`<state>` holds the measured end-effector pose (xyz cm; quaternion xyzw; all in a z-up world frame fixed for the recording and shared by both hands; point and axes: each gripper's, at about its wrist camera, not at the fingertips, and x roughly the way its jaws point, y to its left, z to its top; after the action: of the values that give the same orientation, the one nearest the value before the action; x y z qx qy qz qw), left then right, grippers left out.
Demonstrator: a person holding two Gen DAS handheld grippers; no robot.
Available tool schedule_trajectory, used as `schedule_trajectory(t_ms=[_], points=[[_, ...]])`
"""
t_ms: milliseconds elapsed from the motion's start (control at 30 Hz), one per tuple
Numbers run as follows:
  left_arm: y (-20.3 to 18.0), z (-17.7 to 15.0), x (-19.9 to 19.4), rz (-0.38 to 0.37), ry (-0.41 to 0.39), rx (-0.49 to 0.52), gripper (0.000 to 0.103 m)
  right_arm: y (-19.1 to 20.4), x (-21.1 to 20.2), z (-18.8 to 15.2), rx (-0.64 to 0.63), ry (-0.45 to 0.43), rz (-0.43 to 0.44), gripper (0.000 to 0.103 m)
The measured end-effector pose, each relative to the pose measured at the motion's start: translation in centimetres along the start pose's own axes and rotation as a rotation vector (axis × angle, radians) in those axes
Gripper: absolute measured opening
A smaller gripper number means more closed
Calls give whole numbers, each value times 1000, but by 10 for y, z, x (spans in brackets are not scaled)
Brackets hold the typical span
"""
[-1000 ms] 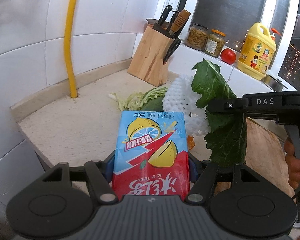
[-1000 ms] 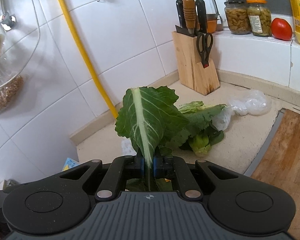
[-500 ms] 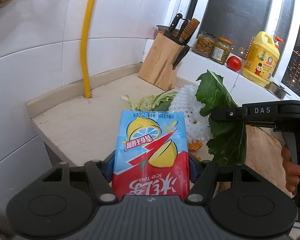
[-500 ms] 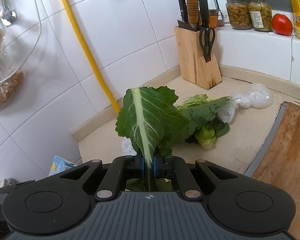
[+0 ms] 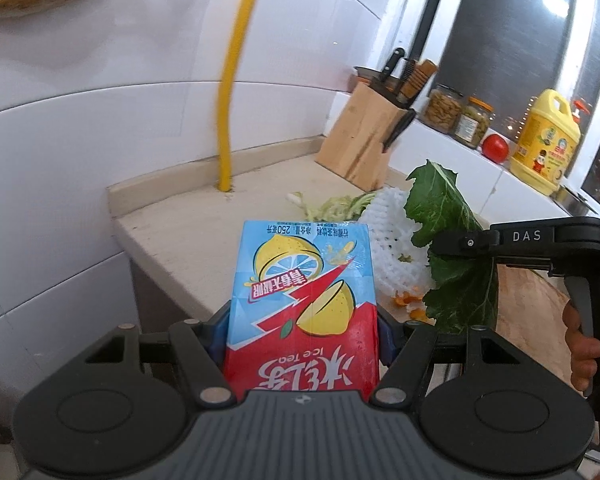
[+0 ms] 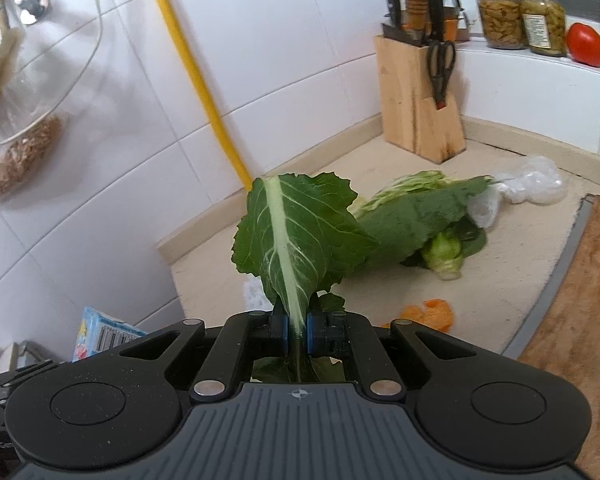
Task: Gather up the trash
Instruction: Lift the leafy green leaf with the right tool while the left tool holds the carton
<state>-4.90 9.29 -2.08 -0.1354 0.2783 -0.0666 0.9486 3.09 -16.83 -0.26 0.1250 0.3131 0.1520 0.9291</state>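
Note:
My left gripper (image 5: 302, 336) is shut on an ice tea carton (image 5: 302, 300), blue on top and red below, held off the counter's left end. My right gripper (image 6: 296, 330) is shut on the pale stem of a green leaf (image 6: 296, 228), which stands upright between the blue pads. In the left wrist view the right gripper (image 5: 444, 240) shows from the side with the leaf (image 5: 448, 240) hanging from it. The carton's corner (image 6: 100, 332) shows low on the left in the right wrist view. More trash lies on the counter: leafy scraps (image 6: 428, 216), white foam net (image 5: 392, 248), orange peel (image 6: 428, 312).
A wooden knife block (image 5: 364, 144) stands in the back corner, by jars (image 5: 456, 116), a tomato (image 5: 495, 148) and a yellow bottle (image 5: 544, 152) on the sill. A yellow pipe (image 5: 230, 92) runs down the tiled wall. A wooden cutting board (image 6: 580, 312) lies right. A crumpled plastic bag (image 6: 532, 184) is near.
Both grippers have drawn back and leftward from the counter, each keeping its load; the counter's left edge and the wall beside it now fill more of both views.

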Motion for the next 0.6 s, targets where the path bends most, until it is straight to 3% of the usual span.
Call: schedule_trajectory(t_ms=[600], points=[[50, -22, -39, 77, -43, -99, 61, 71, 21, -12, -106, 63, 107, 11]])
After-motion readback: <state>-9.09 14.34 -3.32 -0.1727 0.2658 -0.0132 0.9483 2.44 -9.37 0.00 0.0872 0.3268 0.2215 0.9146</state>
